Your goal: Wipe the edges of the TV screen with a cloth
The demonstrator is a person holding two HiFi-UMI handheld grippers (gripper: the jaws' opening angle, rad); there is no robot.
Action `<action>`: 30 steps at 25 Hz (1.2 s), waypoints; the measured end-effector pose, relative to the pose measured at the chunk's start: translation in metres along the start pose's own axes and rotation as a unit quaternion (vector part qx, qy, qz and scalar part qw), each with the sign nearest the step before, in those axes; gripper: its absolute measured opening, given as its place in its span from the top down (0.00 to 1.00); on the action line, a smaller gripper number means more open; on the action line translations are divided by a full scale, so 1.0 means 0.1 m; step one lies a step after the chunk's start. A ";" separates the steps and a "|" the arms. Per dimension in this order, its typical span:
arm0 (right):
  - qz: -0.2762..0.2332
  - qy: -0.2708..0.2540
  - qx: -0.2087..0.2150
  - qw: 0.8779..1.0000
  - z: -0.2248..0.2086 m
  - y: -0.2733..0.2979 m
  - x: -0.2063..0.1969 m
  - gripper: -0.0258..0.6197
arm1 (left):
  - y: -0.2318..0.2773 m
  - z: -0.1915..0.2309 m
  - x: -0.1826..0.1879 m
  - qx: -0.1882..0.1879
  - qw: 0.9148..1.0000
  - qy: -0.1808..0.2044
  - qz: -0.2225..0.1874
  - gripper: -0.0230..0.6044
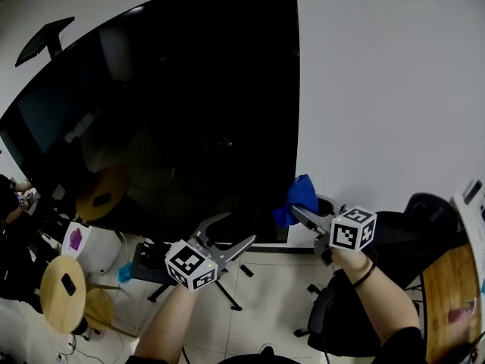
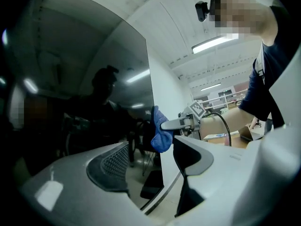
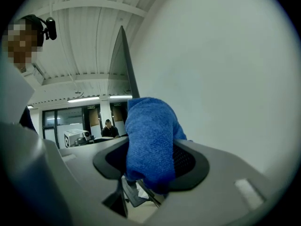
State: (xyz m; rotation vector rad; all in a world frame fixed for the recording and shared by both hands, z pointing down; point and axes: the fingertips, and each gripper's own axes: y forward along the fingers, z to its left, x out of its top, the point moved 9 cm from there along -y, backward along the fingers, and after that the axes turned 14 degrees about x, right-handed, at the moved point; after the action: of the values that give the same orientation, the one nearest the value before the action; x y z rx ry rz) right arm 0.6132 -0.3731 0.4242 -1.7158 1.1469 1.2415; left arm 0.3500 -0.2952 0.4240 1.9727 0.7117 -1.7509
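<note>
A large black TV screen (image 1: 174, 105) hangs on the white wall. My right gripper (image 1: 297, 212) is shut on a blue cloth (image 1: 299, 197), which rests against the screen's right edge near its lower right corner. From the right gripper view the cloth (image 3: 150, 140) bulges out between the jaws, with the TV's thin edge (image 3: 123, 65) rising just behind it. My left gripper (image 1: 229, 237) is open and holds nothing, below the screen's bottom edge. The left gripper view shows the cloth (image 2: 161, 130) and the right gripper (image 2: 165, 125) at the screen's edge (image 2: 149, 102).
Below the TV are a black stand leg (image 1: 227, 290), round wooden stools (image 1: 62, 293) and a white box (image 1: 87, 245). A black office chair (image 1: 356, 309) stands under my right arm. A wooden table edge (image 1: 447, 294) is at the far right.
</note>
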 end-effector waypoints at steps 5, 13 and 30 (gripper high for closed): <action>0.015 0.022 -0.012 1.000 -0.17 -0.02 -0.52 0.61 | 0.02 -0.04 -0.37 -0.001 1.000 -0.019 0.025 0.52; 0.043 0.071 -0.031 0.996 -0.45 -0.04 -1.33 0.61 | 0.03 -0.10 -0.95 -0.001 0.997 -0.052 0.064 0.52; 0.142 0.172 -0.104 0.969 -0.59 -0.08 -2.55 0.62 | -0.13 -0.17 -1.43 0.008 0.991 -0.083 0.109 0.52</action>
State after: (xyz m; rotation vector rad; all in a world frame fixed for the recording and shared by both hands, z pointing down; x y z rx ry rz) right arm 0.6036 -0.3609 0.6857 -2.0340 1.5583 1.3017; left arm 0.3433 -0.2893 0.5682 1.8113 0.4109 -1.7657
